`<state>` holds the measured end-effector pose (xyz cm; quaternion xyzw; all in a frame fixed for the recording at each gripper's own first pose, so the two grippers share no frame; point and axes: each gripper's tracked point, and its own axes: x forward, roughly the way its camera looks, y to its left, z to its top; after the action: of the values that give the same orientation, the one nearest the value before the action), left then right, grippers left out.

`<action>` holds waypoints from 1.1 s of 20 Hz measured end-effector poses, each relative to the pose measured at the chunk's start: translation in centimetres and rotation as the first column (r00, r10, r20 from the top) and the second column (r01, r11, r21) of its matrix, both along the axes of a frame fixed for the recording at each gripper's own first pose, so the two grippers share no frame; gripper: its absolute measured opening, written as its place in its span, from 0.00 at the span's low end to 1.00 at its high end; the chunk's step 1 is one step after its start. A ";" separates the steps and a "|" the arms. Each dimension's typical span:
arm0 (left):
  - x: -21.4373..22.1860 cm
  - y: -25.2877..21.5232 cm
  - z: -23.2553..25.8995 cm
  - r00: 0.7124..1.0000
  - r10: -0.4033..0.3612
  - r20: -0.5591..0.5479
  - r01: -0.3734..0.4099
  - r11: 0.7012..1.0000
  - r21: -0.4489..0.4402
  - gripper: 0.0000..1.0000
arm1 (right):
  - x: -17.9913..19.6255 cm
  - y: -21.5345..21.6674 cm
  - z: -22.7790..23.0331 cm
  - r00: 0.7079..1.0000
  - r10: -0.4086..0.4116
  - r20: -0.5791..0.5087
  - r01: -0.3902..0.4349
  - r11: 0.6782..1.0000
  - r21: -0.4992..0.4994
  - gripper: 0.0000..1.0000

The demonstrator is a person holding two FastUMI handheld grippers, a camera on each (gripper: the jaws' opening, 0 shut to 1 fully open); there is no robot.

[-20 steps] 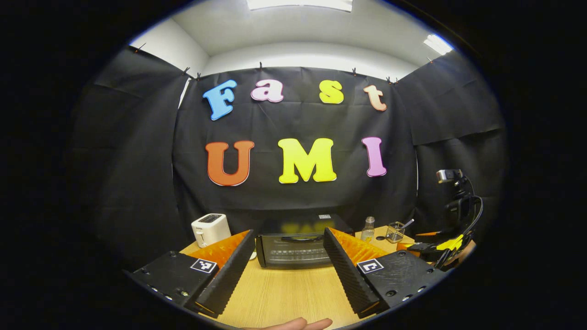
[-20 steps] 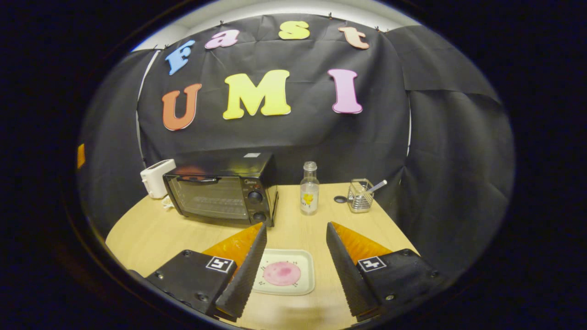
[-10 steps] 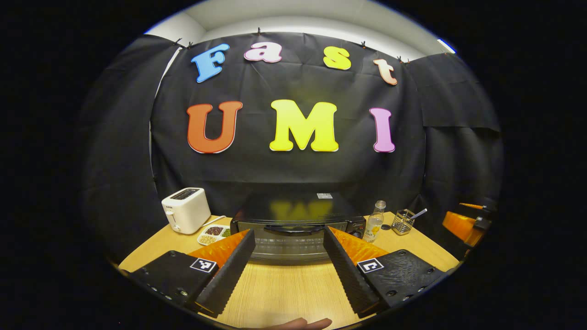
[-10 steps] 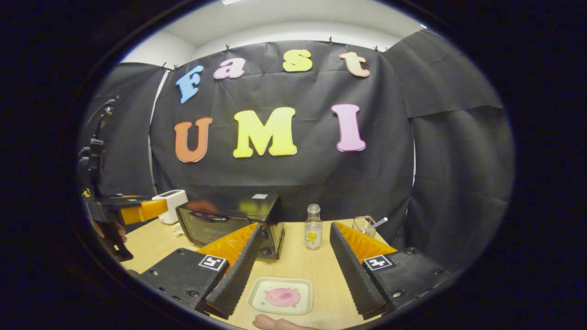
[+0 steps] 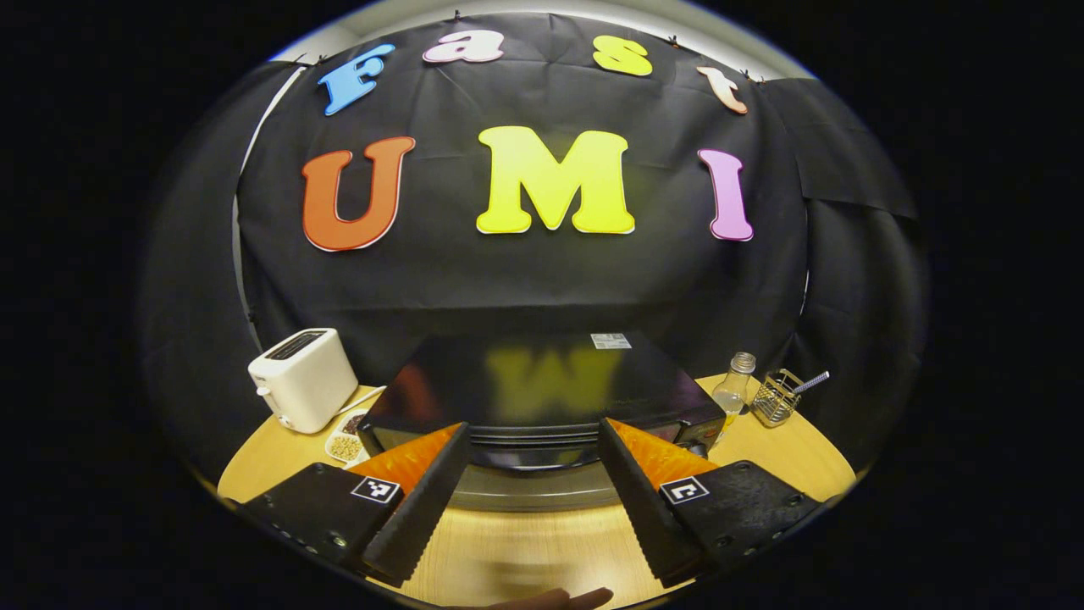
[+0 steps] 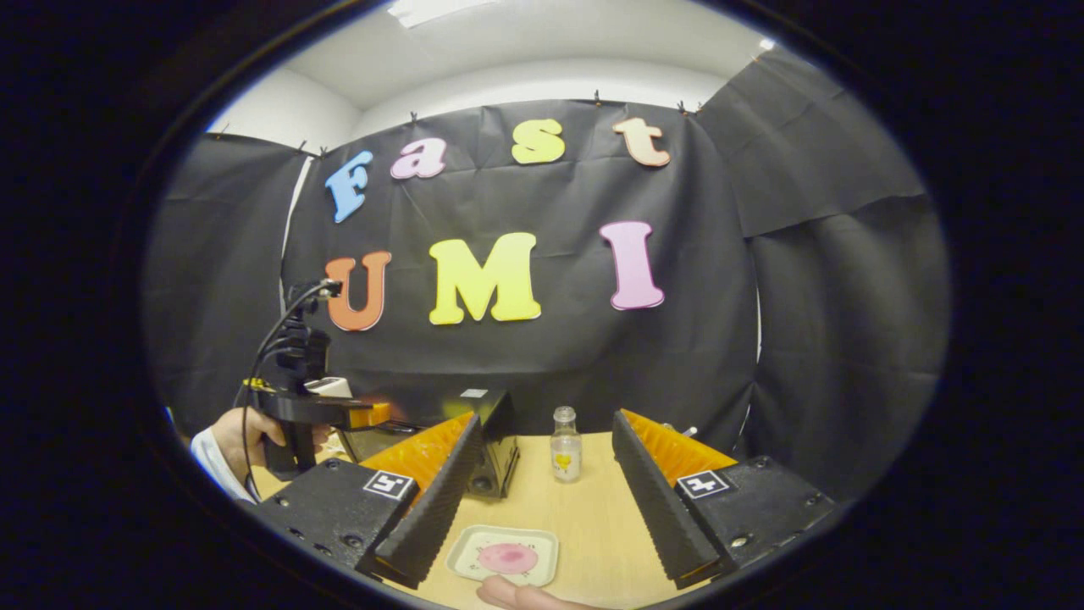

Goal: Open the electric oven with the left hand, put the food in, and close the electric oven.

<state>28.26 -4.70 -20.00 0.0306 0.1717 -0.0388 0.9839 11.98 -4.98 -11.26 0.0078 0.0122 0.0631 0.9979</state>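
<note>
Black and glossy, the electric oven [image 5: 542,398] is sitting just ahead of the left gripper [image 5: 532,496], whose jaws are standing apart with nothing between them (door shut). The right gripper [image 6: 538,500] is hovering spread wide above the food [image 6: 508,557] on its plate [image 6: 464,551], on the wooden table [image 6: 593,517]

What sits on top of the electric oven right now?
The electric oven top carries only a small sticker near its back edge. Its front handle is partly covered by the left tongs, so the door's state is unclear.
</note>
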 end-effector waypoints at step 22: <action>-5.6 0.2 -4.4 0.996 -0.003 -0.086 0.006 0.999 0.039 0.96 | -9.4 -2.4 1.5 0.995 -0.084 0.047 0.084 0.996 0.010 0.96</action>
<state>22.62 -4.49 -24.40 0.0486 0.2146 -0.0388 0.9747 2.56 -7.35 -9.74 0.0107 -0.0122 0.0212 0.9996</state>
